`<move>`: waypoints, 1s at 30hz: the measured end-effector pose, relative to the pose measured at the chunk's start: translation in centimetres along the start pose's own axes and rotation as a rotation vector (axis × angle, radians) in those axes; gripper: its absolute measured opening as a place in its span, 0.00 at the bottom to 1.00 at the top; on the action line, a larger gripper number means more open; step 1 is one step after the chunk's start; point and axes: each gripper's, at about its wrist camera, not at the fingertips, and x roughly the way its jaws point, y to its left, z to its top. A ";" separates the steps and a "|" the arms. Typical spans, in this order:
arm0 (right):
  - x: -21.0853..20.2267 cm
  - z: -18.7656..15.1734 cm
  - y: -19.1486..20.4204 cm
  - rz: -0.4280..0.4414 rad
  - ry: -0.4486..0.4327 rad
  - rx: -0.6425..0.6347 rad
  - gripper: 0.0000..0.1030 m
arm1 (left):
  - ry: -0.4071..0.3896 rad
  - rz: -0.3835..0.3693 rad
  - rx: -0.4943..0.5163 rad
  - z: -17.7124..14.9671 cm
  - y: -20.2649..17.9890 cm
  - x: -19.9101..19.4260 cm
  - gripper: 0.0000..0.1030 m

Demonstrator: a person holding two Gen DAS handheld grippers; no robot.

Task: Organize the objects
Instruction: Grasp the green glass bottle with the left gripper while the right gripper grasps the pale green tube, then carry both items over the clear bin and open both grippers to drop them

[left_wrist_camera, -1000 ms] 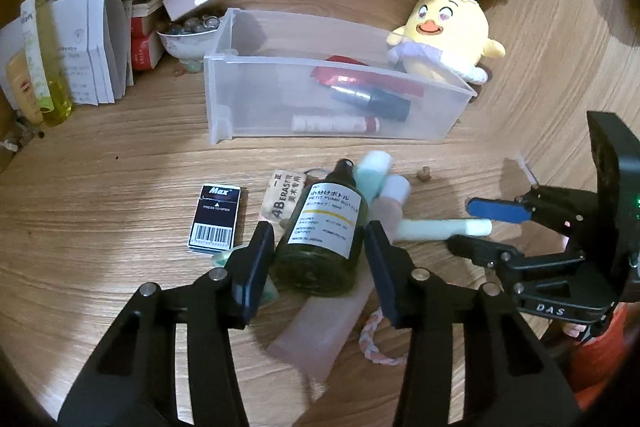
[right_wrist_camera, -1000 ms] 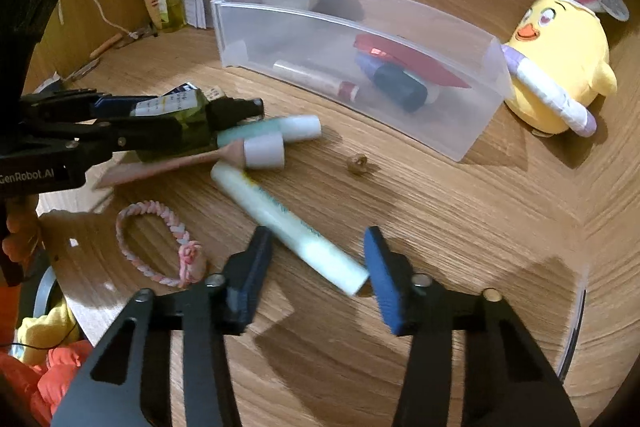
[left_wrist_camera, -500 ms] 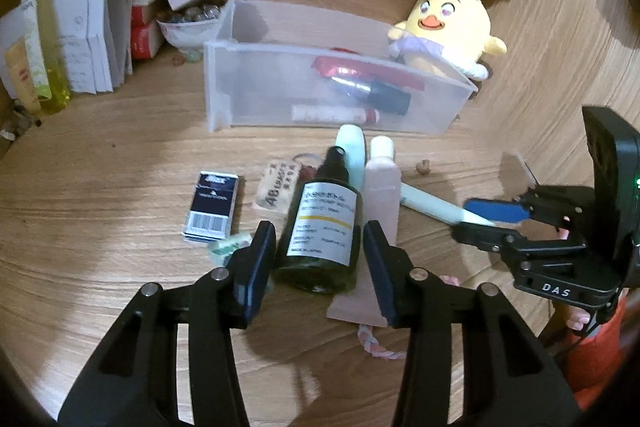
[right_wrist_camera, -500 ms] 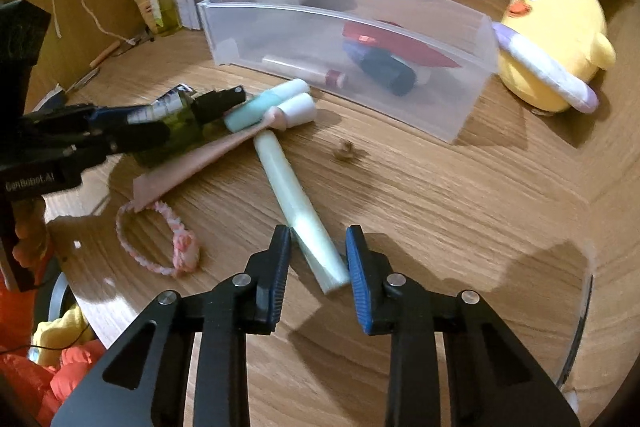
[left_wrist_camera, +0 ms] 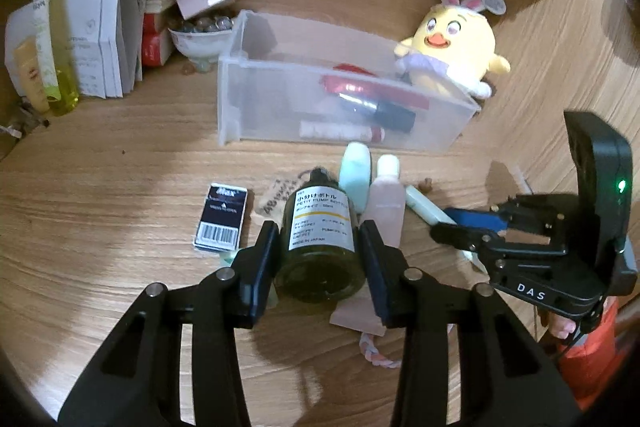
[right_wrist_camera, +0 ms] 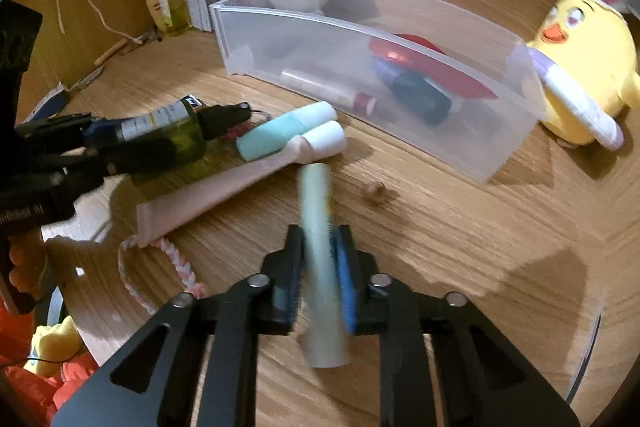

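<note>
A dark green pump bottle (left_wrist_camera: 320, 215) with a white label lies between the pads of my left gripper (left_wrist_camera: 318, 229). The jaws are closing and both pads touch its sides. In the right wrist view the bottle (right_wrist_camera: 168, 135) points toward the clear plastic bin (right_wrist_camera: 500, 131). My right gripper (right_wrist_camera: 319, 233) is closing on a pale green tube (right_wrist_camera: 316, 195), and its pads press the tube's sides. The left wrist view shows this gripper (left_wrist_camera: 442, 221) at the right, with the tube (left_wrist_camera: 424, 205) sticking out of it.
A pink tube (right_wrist_camera: 224, 187) and a mint bottle (right_wrist_camera: 272, 135) lie beside the pump bottle. A braided hair tie (right_wrist_camera: 176, 259) and a small black box (left_wrist_camera: 222, 219) are nearby. A plush chick (left_wrist_camera: 452, 47) sits right of the bin; papers and a bowl (left_wrist_camera: 200, 39) are behind it.
My right gripper's jaws have come together on the pale green tube, which has swung to lie along the fingers. My left gripper's jaws have narrowed onto the pump bottle.
</note>
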 end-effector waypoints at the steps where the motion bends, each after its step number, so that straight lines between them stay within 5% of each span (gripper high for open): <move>1: -0.2 -0.2 -0.2 -0.001 -0.004 0.010 0.14 | -0.007 0.002 -0.001 0.1 0.0 -0.2 0.40; 30: -6.6 3.0 -2.9 0.040 -0.270 0.131 0.14 | -0.195 0.055 0.003 6.3 -1.5 -4.3 0.40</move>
